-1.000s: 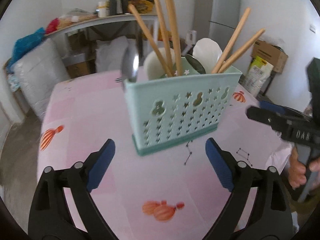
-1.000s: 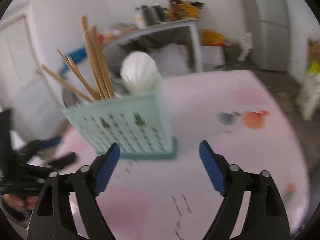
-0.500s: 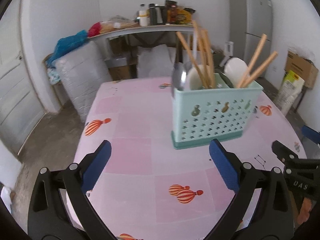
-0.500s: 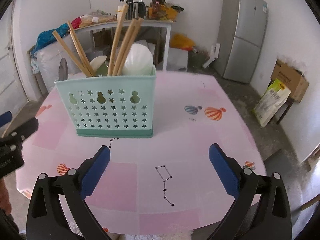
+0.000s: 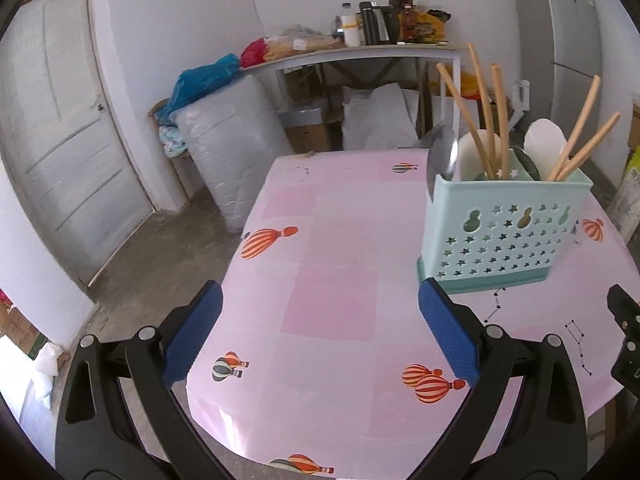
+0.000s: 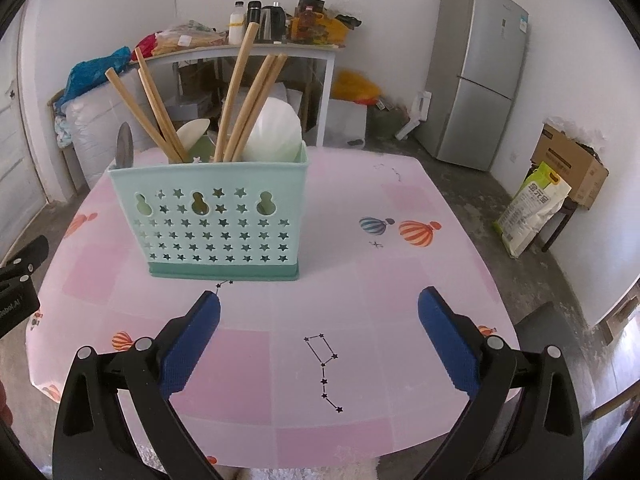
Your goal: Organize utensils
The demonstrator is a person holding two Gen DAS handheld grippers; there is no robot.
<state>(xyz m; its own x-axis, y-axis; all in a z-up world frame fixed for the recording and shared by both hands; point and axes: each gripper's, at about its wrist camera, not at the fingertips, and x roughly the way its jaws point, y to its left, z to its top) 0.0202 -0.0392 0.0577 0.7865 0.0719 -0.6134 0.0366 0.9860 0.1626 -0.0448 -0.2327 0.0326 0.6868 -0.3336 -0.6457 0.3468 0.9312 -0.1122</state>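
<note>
The caddy, a mint plastic holder pierced with stars and gourd shapes, stands upright on the pink table, toward its far left part in the right wrist view. In the left wrist view the caddy sits on the right side of the table, past the right blue pad.

Wooden chopsticks lean out of the caddy at several angles, some to the left and some to the right. White spoons fill its right end, and a metal spoon stands at its left end. Which compartment each piece sits in is hard to tell, since the front wall hides the dividers.

The right gripper hangs over the near part of the table with its jaws spread wide and nothing between them; the caddy is just beyond its left pad. The left gripper is also spread wide and empty, over the near left corner of the table, clear of the caddy.

Far behind stand a cluttered shelf and a fridge.
</note>
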